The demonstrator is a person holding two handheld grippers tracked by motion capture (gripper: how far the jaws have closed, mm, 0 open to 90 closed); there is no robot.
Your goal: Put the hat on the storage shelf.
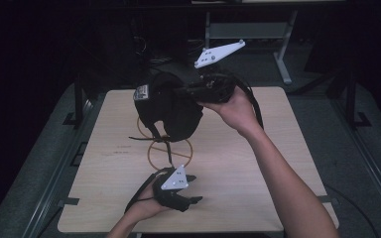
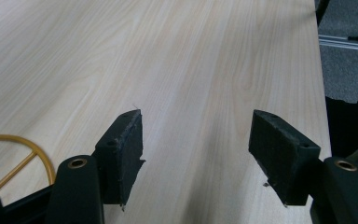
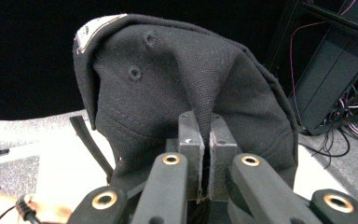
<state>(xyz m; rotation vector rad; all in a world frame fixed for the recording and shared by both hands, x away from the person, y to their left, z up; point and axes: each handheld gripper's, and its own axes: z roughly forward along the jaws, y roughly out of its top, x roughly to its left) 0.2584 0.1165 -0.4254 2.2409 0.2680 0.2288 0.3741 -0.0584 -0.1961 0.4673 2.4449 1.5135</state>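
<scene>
From above, the right gripper (image 1: 191, 91) held a black cap (image 1: 166, 106) over the table (image 1: 278, 163); the left gripper (image 2: 196, 144) gaped empty; the right's jaws pinched soft, light fabric, probably best gripped by a fold.

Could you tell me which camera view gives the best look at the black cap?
The right gripper view: the black cap is close, its eyelets, seams and label clear, with a fold pinched between the shut jaws of the right gripper. The high view shows it whole but dark, lifted above the table.
</scene>
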